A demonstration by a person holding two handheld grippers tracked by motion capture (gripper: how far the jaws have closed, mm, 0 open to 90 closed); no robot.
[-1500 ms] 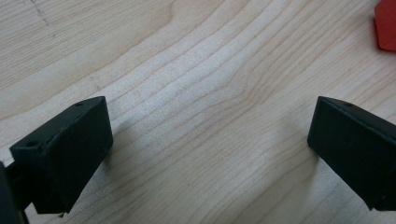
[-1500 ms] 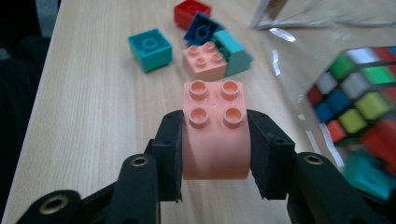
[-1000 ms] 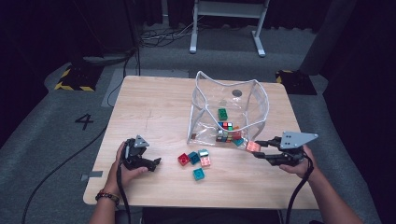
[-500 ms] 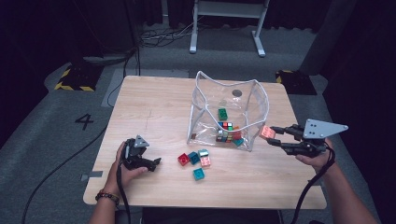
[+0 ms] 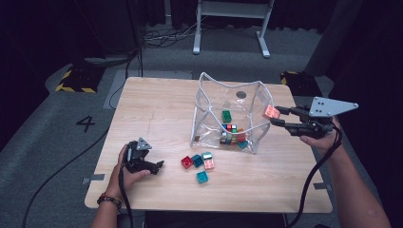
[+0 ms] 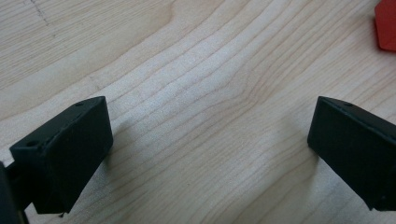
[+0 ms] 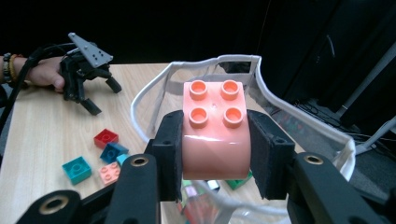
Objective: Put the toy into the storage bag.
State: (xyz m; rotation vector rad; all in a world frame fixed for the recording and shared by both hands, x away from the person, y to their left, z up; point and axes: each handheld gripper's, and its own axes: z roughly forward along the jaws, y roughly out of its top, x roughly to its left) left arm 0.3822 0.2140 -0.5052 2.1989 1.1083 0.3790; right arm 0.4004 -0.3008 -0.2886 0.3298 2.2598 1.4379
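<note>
Right gripper view puts us right on the action: the right gripper (image 7: 215,154) is pinching a salmon-pink block (image 7: 215,135), studs up, both pads pressed flat against its sides. From the high view that block (image 5: 271,112) hangs in the air just outside the right-hand rim of the clear bag (image 5: 209,102), level with its top edge. Inside the bag sits a green block (image 5: 226,115) and a jumble of mixed colours, hard to pick apart through the plastic. Out on the surface (image 5: 157,109), in front of the bag, a small cluster waits: a red block (image 5: 187,162), a blue block (image 5: 197,160), a pale pink block (image 5: 208,164) and a teal block (image 5: 203,177). Over at the near left, the left gripper (image 5: 159,167) rests low on the wood, jaws spread wide with nothing between them.
</note>
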